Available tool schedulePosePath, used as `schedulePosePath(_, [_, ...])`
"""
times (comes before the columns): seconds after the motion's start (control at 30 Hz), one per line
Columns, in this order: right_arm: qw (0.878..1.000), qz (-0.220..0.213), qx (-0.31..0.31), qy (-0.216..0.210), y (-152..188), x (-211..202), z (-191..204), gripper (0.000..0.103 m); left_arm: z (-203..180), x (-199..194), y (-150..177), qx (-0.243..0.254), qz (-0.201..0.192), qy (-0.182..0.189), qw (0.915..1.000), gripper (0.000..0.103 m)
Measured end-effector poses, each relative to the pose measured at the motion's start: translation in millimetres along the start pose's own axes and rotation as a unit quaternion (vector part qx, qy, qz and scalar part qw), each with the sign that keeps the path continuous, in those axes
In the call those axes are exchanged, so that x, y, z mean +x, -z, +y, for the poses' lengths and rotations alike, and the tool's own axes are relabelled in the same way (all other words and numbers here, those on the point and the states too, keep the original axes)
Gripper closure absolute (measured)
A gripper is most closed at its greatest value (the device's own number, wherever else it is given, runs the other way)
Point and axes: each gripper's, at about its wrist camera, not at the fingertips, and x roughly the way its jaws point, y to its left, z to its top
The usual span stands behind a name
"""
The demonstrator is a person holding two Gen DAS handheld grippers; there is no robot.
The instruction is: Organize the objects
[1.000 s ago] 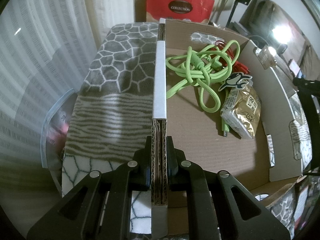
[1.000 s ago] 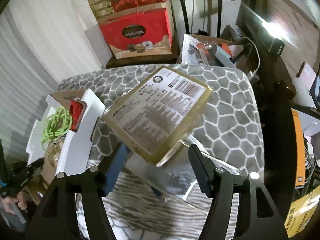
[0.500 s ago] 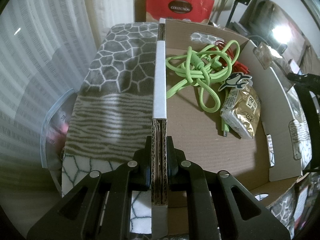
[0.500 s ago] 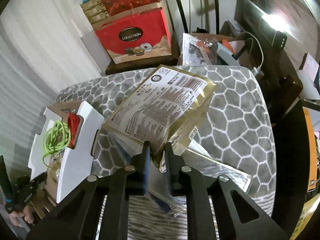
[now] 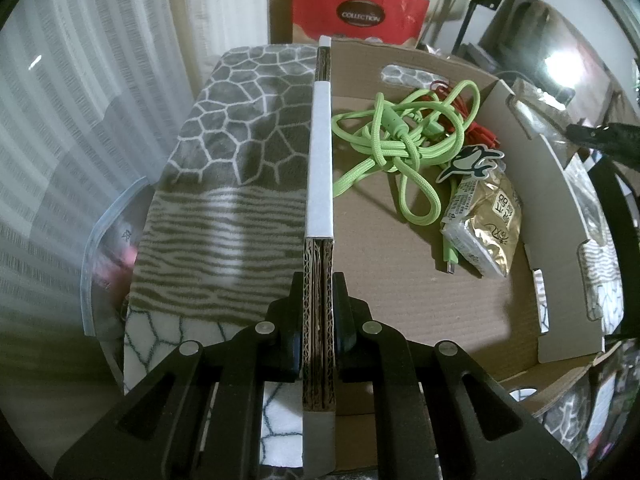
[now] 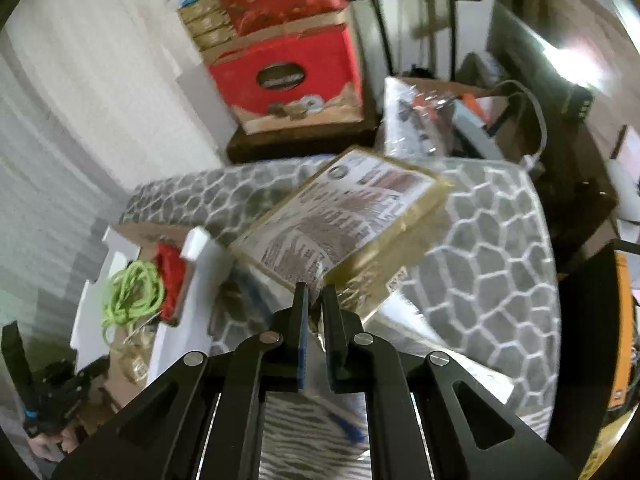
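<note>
The gold packet [image 6: 344, 220], printed label face up, hangs tilted above the grey honeycomb blanket [image 6: 492, 240], and the right gripper [image 6: 314, 296] has it pinched tight at its near corner. Over on the other side, the left gripper [image 5: 319, 304] is clamped on the side wall of the cardboard box [image 5: 320, 160]. Inside that box lie a tangled green cable [image 5: 396, 148], a red cable [image 5: 476, 128] and a small gold snack pack [image 5: 486, 228].

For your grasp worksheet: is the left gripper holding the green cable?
No. The left gripper clamps the box wall; the green cable lies loose inside.
</note>
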Motion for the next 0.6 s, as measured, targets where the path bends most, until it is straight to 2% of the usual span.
schedulePosePath(0.13, [1.0, 0.005, -0.004, -0.01, 7, -1, 2, 0.079, 0, 0, 0, 0.0, 0.0, 0.0, 1.0, 0.093])
schedulePosePath(0.23, [1.0, -0.002, -0.005, 0.012, 11, -10, -7, 0.068, 0, 0, 0, -0.001, 0.0, 0.0, 1.0, 0.093])
schedulePosePath(0.37, [1.0, -0.007, 0.022, 0.018, 8, -17, -23, 0.063, 0, -1, 2, -0.003, -0.002, 0.001, 1.0, 0.093])
schedulePosePath(0.43, [1.0, -0.013, 0.025, 0.013, 7, -20, -24, 0.043, 0, -1, 2, -0.003, -0.001, 0.002, 1.0, 0.093])
schedulePosePath(0.5, [1.0, -0.017, 0.016, 0.002, 9, -18, -17, 0.04, 1, 0, 1, -0.002, -0.001, 0.001, 1.0, 0.093])
schedulePosePath(0.6, [1.0, -0.011, -0.015, 0.012, 18, -5, 0, 0.04, 1, 0, 2, -0.003, -0.001, 0.001, 1.0, 0.093])
